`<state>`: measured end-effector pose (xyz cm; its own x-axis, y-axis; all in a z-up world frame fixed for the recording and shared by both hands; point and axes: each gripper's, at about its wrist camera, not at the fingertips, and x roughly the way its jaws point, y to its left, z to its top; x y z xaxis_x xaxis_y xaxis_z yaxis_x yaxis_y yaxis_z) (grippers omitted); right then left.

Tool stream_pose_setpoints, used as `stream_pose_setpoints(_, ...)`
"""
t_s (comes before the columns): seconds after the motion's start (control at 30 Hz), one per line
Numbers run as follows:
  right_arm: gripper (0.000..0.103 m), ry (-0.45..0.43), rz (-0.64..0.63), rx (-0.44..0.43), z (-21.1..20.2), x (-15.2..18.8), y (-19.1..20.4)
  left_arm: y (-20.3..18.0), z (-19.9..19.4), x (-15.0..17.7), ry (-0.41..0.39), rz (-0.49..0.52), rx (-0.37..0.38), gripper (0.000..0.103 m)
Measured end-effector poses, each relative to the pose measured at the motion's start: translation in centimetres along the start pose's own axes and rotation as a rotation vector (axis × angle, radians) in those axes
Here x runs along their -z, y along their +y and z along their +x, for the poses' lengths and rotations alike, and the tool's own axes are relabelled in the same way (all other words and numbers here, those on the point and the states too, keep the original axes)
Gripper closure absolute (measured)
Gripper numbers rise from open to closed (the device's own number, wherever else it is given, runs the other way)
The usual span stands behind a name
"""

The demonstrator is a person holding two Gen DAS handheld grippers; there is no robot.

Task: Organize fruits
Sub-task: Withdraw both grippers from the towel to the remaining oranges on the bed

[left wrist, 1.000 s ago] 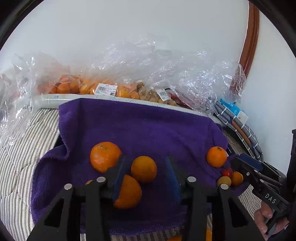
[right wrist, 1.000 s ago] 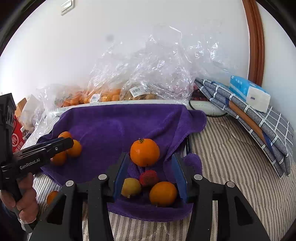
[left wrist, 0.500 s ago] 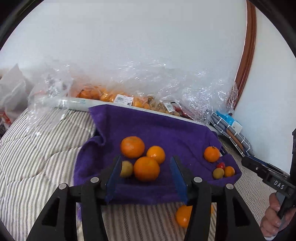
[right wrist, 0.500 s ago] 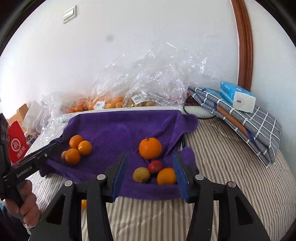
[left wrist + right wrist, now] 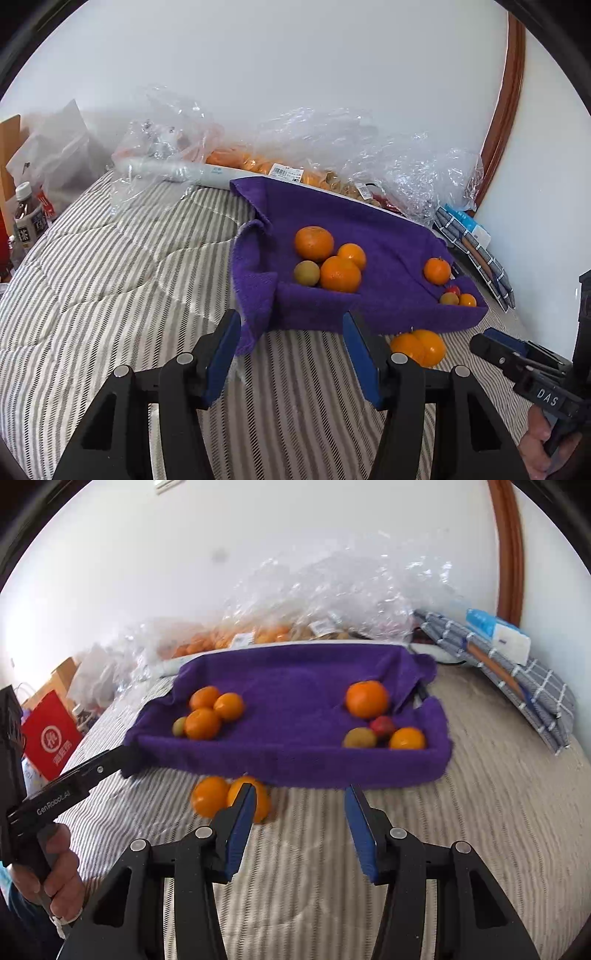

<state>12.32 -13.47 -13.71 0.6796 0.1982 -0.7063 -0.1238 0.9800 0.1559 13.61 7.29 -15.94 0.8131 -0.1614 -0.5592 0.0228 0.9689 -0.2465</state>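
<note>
1. Far left, beside the bed: a bottle [image 5: 26, 218] w/ white cap, and a red bag [image 5: 51, 734] seen from the R cam.
2. Striped bedding [image 5: 110, 280] covers the whole surface; a clear plastic bag of oranges [image 5: 258, 162] lies along the wall behind it.
3. L gripper [image 5: 291, 354]: jaws apart, nothing between them, hovering over the bedding just short of the near towel edge. In the R cam it shows at far left, held in the person's hand [image 5: 55, 875].
4. Purple towel [image 5: 291, 686] is spread mid-bed w/ edges raised, near edge folded up like a low wall.
5. Left group on towel: 3 oranges [image 5: 340, 273] touching each other, plus a small green-brown fruit [image 5: 306, 273] touching the front orange on its left.
6. Right group on towel, well apart from the left one: a big orange [image 5: 366, 699] at back, then a red fruit [image 5: 383, 725], a yellow-green fruit [image 5: 360, 737] and a small orange [image 5: 407, 738] close together near the front R corner.
7. Off the towel: 2 loose oranges [image 5: 212, 795] side by side on the bedding, just in front of the towel's near edge; R gripper's left finger partly hides one.
8. R gripper [image 5: 299, 830]: jaws apart, empty, over the bedding, pointing at the towel's near edge, w/ the loose pair just left of it.
9. Far right: a folded checked cloth [image 5: 517, 679] w/ a blue-white pack [image 5: 498, 635] on top, against the wall by a brown frame [image 5: 511, 546].
</note>
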Motion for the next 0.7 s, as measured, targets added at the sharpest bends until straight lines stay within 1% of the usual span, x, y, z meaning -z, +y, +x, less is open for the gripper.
stream_pose_setpoints(0.03,0.053,0.003,-0.010,-0.013,0.2,0.2,0.5,0.1,-0.2,0.1,-0.002,0.001,-0.004,0.048)
stream_pose_setpoints(0.13,0.053,0.031,-0.026,-0.010,1.3,0.7,1.4,0.5,-0.4,0.2,-0.002,-0.003,-0.009,0.048)
stream_pose_setpoints(0.3,0.053,0.086,-0.008,-0.003,3.1,1.1,1.7,0.7,-0.2,0.0,0.013,-0.020,0.004,0.048)
stream_pose_setpoints(0.43,0.053,0.098,-0.013,0.001,3.7,0.8,1.9,1.0,-0.3,0.0,0.014,-0.037,0.004,0.048)
stream_pose_setpoints(0.57,0.053,0.114,-0.040,0.009,4.4,0.5,2.6,1.7,-0.3,-0.1,0.016,-0.074,0.006,0.048)
stream_pose_setpoints(0.7,0.053,0.143,-0.057,0.009,5.3,0.4,3.2,2.1,-0.1,-0.2,0.025,-0.095,0.002,0.048)
